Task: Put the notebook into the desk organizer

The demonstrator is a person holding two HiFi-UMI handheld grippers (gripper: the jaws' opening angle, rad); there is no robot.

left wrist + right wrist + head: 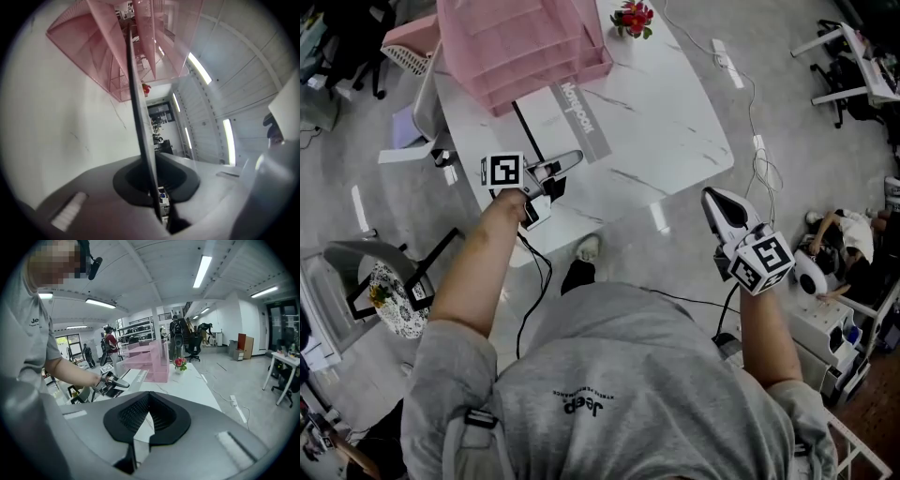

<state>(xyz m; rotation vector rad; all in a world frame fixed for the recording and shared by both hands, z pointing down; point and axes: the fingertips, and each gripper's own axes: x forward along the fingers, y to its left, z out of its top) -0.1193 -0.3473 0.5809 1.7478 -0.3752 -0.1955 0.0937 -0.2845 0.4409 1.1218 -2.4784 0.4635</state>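
Observation:
A pink mesh desk organizer (520, 47) stands at the far end of the white marble table (675, 131). The notebook (546, 131), white with a grey printed band and a black spine, reaches from my left gripper (572, 161) up to the organizer's front. That gripper is shut on the notebook's near edge. In the left gripper view the notebook (140, 117) shows edge-on as a thin dark line running up to the organizer (108, 56). My right gripper (717, 202) hangs shut and empty over the floor, right of the table. The right gripper view shows the organizer (150, 362) and the notebook (131, 378).
A small pot of red flowers (633, 17) stands on the table right of the organizer. Power strips and cables (727, 61) lie on the floor to the right. A chair (403, 141) stands left of the table. A person (848, 234) crouches at far right.

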